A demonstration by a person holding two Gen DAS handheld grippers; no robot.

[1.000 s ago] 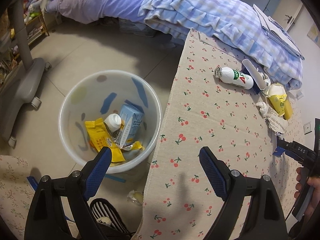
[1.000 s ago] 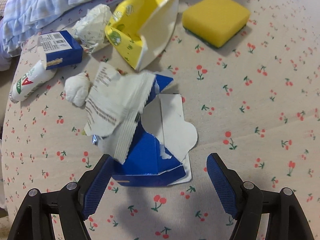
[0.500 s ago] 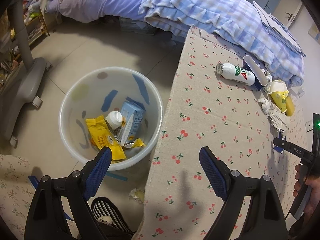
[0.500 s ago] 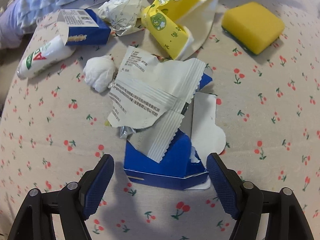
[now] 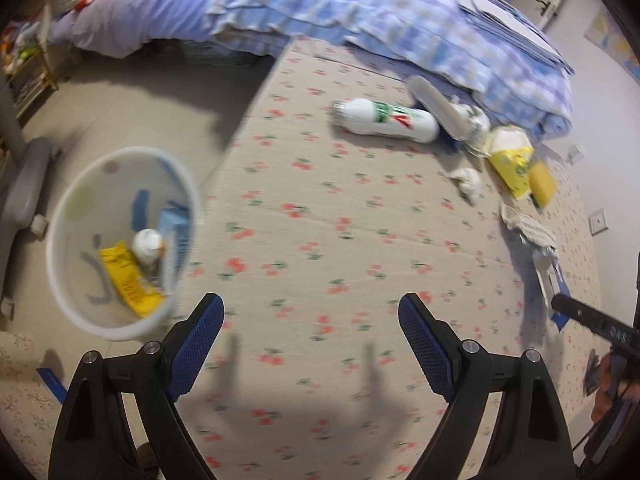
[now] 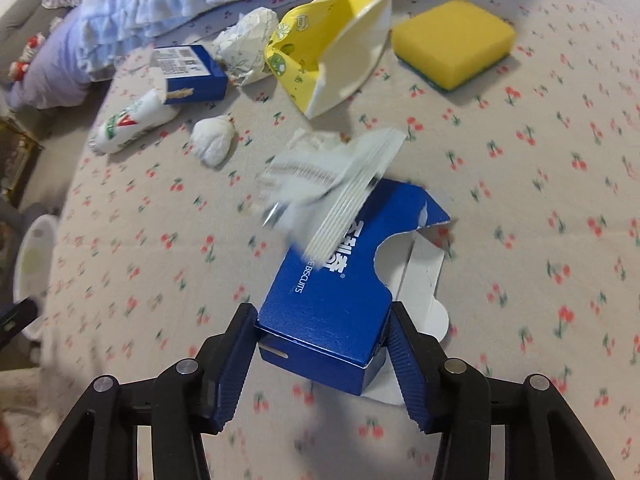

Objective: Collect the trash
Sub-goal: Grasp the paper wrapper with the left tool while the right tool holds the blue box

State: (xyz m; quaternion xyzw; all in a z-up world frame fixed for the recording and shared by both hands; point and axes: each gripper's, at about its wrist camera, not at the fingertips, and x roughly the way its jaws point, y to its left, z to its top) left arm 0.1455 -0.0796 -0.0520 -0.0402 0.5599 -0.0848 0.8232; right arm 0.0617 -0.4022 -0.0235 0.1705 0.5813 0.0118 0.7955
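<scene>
My right gripper [image 6: 322, 344] is shut on a torn blue biscuit box [image 6: 340, 292], lifted off the cherry-print tablecloth [image 6: 540, 200]. A white crinkled wrapper [image 6: 332, 172] slides off the box's far end. My left gripper [image 5: 312, 336] is open and empty above the tablecloth [image 5: 320, 220], right of the white trash bin [image 5: 92, 320] on the floor. The bin holds a yellow wrapper, a small bottle and a light blue carton. Other trash on the table: a white bottle [image 5: 388, 122], a yellow paper cup [image 6: 332, 52], a tissue ball [image 6: 214, 140], crumpled paper [image 6: 248, 40] and a small blue box [image 6: 188, 74].
A yellow sponge [image 6: 454, 42] lies at the table's far right. A bed with a blue checked quilt [image 5: 360, 12] borders the table's far edge. A grey chair base [image 5: 24, 184] stands on the floor left of the bin, which also shows in the right view [image 6: 32, 268].
My right gripper closed on the blue biscuit box and raised it; the white wrapper on top shifted away. My left gripper swung right, from over the bin to over the table.
</scene>
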